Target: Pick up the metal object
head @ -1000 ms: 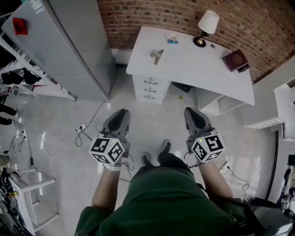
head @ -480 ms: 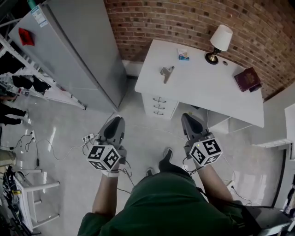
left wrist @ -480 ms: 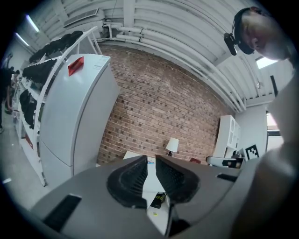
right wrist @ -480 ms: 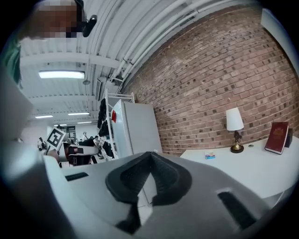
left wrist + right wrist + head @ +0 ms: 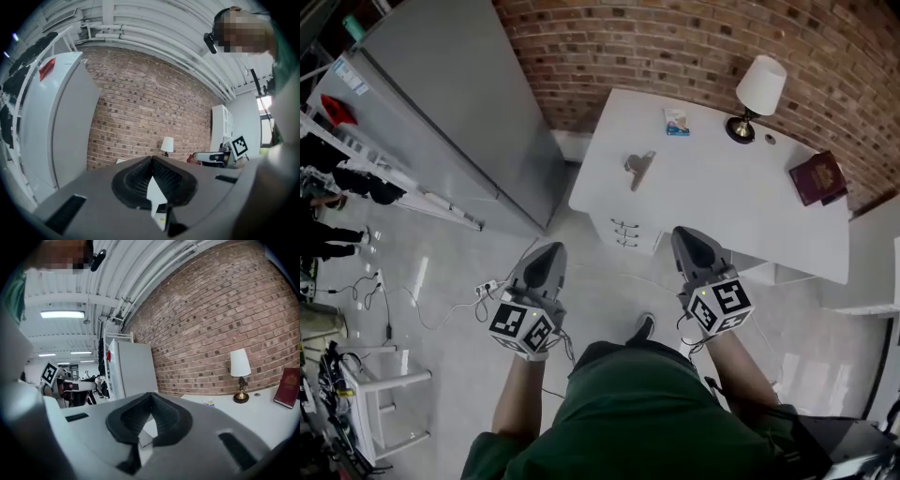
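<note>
The metal object [image 5: 639,169], a small silvery clip-like piece, lies on the white desk [image 5: 712,202] near its left end. Both grippers hang over the floor in front of the desk, well short of it. My left gripper [image 5: 548,251] points toward the desk's left corner; its jaws are closing and meet at the tips [image 5: 151,159], nothing between them. My right gripper [image 5: 687,234] is near the desk's front edge, its jaws together and empty [image 5: 150,395]. The metal object does not show in either gripper view.
A grey fridge [image 5: 441,94] stands left of the desk. On the desk are a lamp [image 5: 759,89], a dark red book [image 5: 818,178] and a small blue card [image 5: 677,122]. Drawers [image 5: 626,234] sit under the desk. A power strip and cables [image 5: 487,286] lie on the floor.
The person has stepped toward the desk, which now sits lower and nearer in the head view. Both grippers stay low in front of the body, now close to the desk's front.
</note>
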Demonstrator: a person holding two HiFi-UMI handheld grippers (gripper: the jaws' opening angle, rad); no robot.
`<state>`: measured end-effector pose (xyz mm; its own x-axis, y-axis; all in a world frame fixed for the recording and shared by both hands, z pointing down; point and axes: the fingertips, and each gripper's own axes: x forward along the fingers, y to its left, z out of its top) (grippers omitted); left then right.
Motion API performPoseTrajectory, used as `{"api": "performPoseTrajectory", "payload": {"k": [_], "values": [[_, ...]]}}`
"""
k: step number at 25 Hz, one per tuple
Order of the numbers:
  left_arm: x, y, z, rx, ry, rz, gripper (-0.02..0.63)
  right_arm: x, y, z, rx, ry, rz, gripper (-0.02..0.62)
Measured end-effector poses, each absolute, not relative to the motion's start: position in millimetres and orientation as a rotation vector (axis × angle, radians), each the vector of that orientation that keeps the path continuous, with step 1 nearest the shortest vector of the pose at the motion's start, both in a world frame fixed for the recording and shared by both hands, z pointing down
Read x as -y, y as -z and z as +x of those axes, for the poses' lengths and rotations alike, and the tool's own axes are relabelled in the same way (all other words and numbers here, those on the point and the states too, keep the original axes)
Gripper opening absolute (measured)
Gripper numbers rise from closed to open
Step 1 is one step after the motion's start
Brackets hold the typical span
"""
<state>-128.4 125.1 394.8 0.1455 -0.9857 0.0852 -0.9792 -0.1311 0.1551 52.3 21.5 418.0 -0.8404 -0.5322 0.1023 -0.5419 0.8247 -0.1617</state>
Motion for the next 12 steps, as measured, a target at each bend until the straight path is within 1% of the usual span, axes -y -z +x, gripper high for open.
{"api": "performPoseTrajectory", "payload": {"k": [5,12], "values": [[-96,-396,-121,1.916,0.048,2.249,0.009,2,-421,57,2.945,-0.308,0.873,0.003],[-57,-400,-136,1.872,0.099,2.249,0.011,26,-429,52,2.909,-0.322,0.918,0.003]]}}
